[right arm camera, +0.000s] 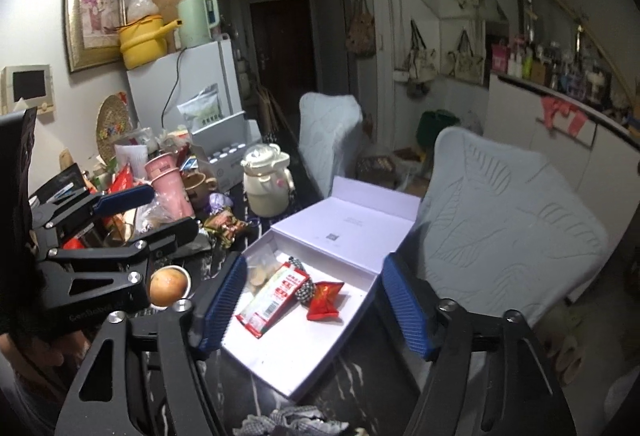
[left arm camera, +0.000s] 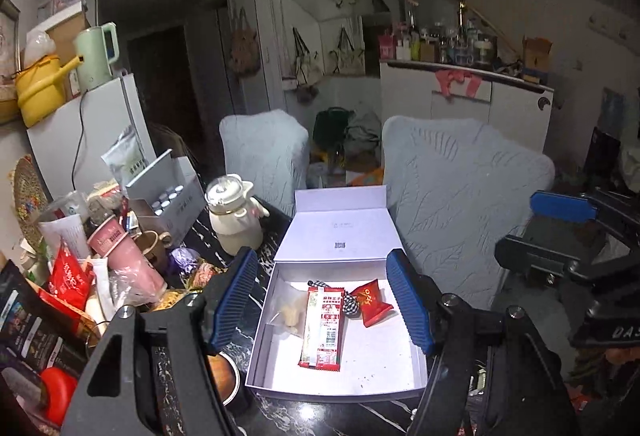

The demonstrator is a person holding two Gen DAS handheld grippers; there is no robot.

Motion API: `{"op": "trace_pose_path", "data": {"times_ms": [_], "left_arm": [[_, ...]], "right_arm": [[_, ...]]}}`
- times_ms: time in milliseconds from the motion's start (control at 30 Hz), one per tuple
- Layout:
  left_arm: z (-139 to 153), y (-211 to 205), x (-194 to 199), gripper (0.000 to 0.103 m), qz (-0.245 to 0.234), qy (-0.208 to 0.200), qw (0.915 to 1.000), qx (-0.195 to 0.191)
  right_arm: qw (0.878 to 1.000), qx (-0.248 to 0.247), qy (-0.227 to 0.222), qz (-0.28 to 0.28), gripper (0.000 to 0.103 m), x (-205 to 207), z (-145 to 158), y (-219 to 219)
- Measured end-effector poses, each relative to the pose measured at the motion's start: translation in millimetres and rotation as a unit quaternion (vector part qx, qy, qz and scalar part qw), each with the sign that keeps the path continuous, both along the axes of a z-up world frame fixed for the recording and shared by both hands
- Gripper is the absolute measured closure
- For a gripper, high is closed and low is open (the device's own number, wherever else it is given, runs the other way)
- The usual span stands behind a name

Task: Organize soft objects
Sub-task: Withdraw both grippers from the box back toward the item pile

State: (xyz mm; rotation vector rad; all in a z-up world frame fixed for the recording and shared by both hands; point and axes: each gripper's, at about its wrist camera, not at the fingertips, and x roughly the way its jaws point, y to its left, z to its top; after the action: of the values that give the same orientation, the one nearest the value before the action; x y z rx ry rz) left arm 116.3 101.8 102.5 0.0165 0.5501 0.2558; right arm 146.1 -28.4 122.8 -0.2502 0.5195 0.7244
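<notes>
Clutter is crowding the left of the dark marbled worktop (left arm camera: pixel 280 412): a pink ribbed plastic cup (left arm camera: pixel 120 256), a cream ceramic teapot with a lid (left arm camera: pixel 234 216), a crumpled purple foil wrapper (left arm camera: pixel 184 261). Judging by the task, some soft items in that pile may be waiting their turn; which ones, cannot tell.

Left claw (left arm camera: pixel 324 300) is hovering over the white shallow cardboard box with a hinged lid (left arm camera: pixel 340 380), jaws standing wide apart, gripping nothing.

Inside the box, left to right:
- clear plastic pouch of pale yellow pieces (left arm camera: pixel 289 310), lying against the left wall
- long red-and-white printed snack packet (left arm camera: pixel 323 328), lying lengthwise, overlapping the pouch edge
- black-and-white checked fabric piece (left arm camera: pixel 349 303), tucked between packet and sachet
- small red foil sachet with gold print (left arm camera: pixel 372 301), toward the far right corner

Right claw (right arm camera: pixel 312 306) is hanging near the same box, jaws likewise spread wide and empty.

At the near worktop edge, in the right wrist view, a grey-and-white checked cloth (right arm camera: pixel 292 422) is lying outside the box, only partly in view.

Progress, as a judgement: four items are sitting in the box already, so sorting looks well underway. The cloth, at least, seems left to do.
</notes>
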Motion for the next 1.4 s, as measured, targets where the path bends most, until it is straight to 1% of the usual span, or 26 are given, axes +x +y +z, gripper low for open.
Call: {"op": "trace_pose_path", "data": {"times_ms": [100,167,233,300,467,533,700,933,1067,1233,1333,1400], "left_arm": [[6.7,-5.2,-13.5,0.036,0.000,-0.010,0.9999,-0.002],[9.5,-9.0,-22.0,0.020,0.002,-0.016,0.9999,0.000],[11.8,-14.8,-31.7,0.020,0.005,-0.026,0.9996,0.008],[12.4,-20.0,-39.4,0.020,0.002,-0.027,0.9996,0.010],[12.5,-33.0,-58.9,0.020,-0.013,-0.033,0.9993,0.008],[10.9,-39.3,-66.5,0.020,-0.022,-0.037,0.9991,0.001],[2.1,-52.4,-84.0,0.020,-0.033,-0.033,0.9989,-0.002],[-16.9,-60.5,-103.4,0.020,-0.038,-0.015,0.9986,-0.032],[-31.5,-67.2,-116.1,0.020,-0.047,-0.007,0.9979,-0.044],[-52.2,-74.6,-128.3,0.020,-0.054,0.016,0.9970,-0.053],[-63.8,-76.3,-132.8,0.020,-0.055,0.030,0.9963,-0.060],[-71.8,-75.8,-136.0,0.020,-0.056,0.036,0.9952,-0.071]], "right_arm": [[1.000,0.000,-0.018,-0.005,0.023,-14.9,7.3,-6.5],[1.000,0.005,-0.023,-0.008,0.020,-23.0,10.6,-12.1],[1.000,0.010,-0.026,-0.009,0.019,-31.1,12.1,-17.6],[0.999,0.011,-0.028,-0.011,0.019,-37.6,12.6,-23.2],[0.999,0.021,-0.032,-0.019,0.019,-56.4,12.3,-39.3],[0.999,0.024,-0.037,-0.020,0.019,-63.3,11.4,-43.8],[0.999,0.027,-0.039,-0.022,0.019,-82.5,5.3,-53.7],[0.998,0.029,-0.050,-0.020,0.019,-108.8,-9.9,-64.0],[0.999,0.031,-0.037,-0.023,0.019,-120.4,-24.2,-71.8],[0.999,0.024,-0.022,-0.029,0.019,-136.3,-46.1,-79.3],[0.999,0.024,-0.005,-0.033,0.019,-140.6,-58.7,-82.8],[0.999,0.027,0.008,-0.038,0.019,-142.0,-67.5,-86.3]]}}
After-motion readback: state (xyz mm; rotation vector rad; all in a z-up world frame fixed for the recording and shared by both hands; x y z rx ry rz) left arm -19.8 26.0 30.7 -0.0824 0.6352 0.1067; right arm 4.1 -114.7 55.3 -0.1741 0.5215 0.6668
